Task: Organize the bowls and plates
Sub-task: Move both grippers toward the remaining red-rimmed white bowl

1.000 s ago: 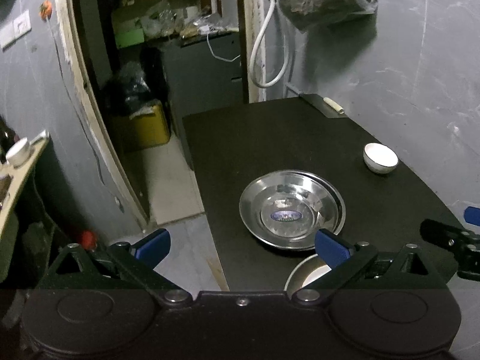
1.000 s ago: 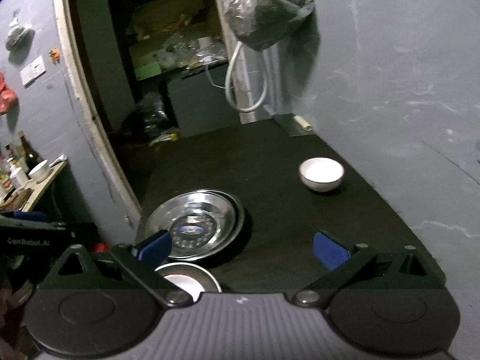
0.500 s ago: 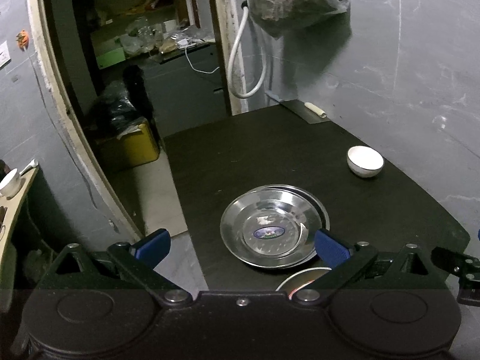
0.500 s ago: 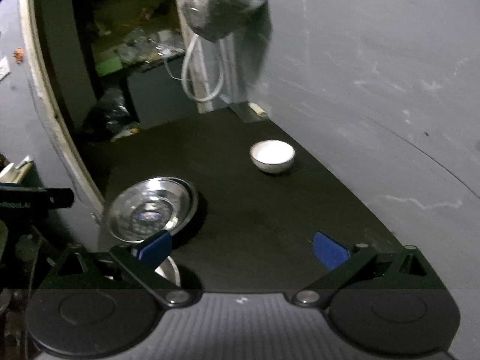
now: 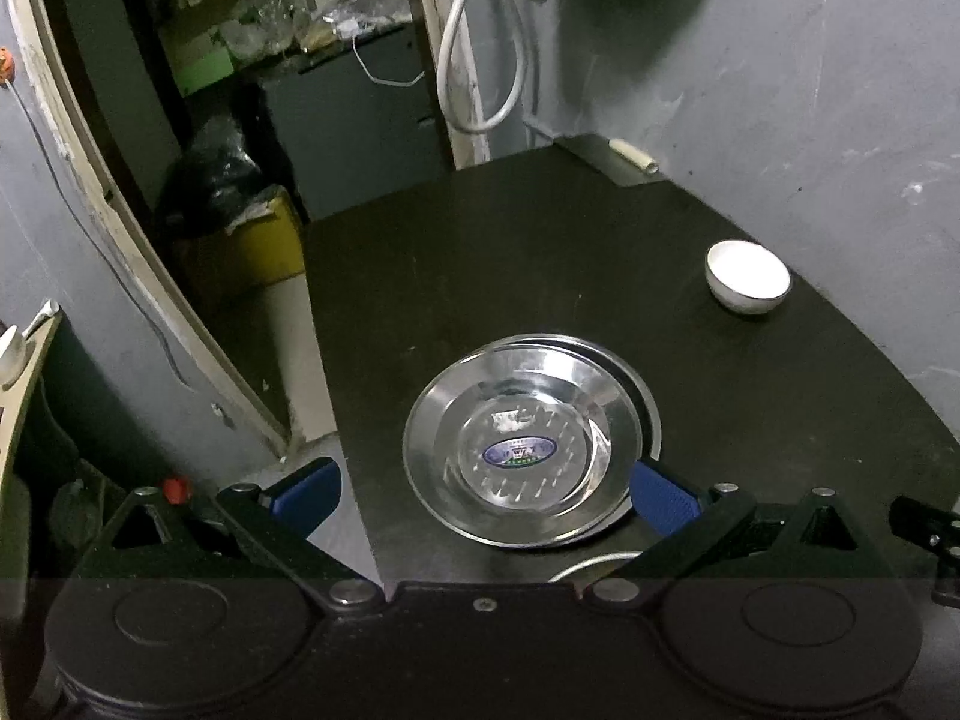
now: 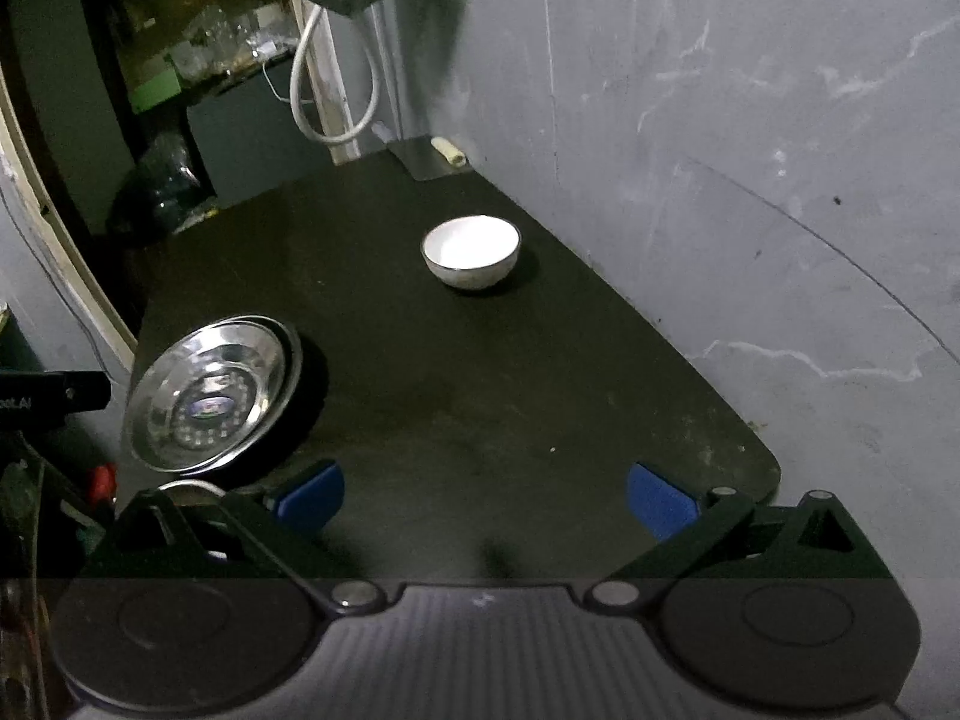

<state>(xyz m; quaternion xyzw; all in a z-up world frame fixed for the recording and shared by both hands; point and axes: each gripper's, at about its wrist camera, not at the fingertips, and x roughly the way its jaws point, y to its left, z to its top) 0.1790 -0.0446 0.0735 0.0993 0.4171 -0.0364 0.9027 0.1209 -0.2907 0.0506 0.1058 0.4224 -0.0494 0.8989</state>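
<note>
Two stacked steel plates [image 5: 528, 444] [image 6: 210, 396] sit near the left edge of the black table [image 5: 540, 252] [image 6: 480, 384]. A white bowl [image 5: 747, 277] [image 6: 471, 252] stands farther back by the grey wall. Another bowl's rim [image 5: 594, 564] [image 6: 186, 489] peeks out just in front of the plates, mostly hidden behind the grippers. My left gripper [image 5: 483, 495] is open, hovering over the plates' near edge with nothing held. My right gripper [image 6: 486, 495] is open and empty above the table's front, the white bowl well ahead of it.
A grey wall [image 6: 720, 180] runs along the table's right side. A flat metal piece with a small white roll [image 5: 630, 151] lies at the far corner. A white hose [image 5: 468, 60] hangs on the door frame. Left of the table is a floor gap [image 5: 288, 324] and a doorway.
Both grippers have shifted forward and slightly right over the table; the white bowl and plates look closer and larger. Nothing was grasped or moved.
</note>
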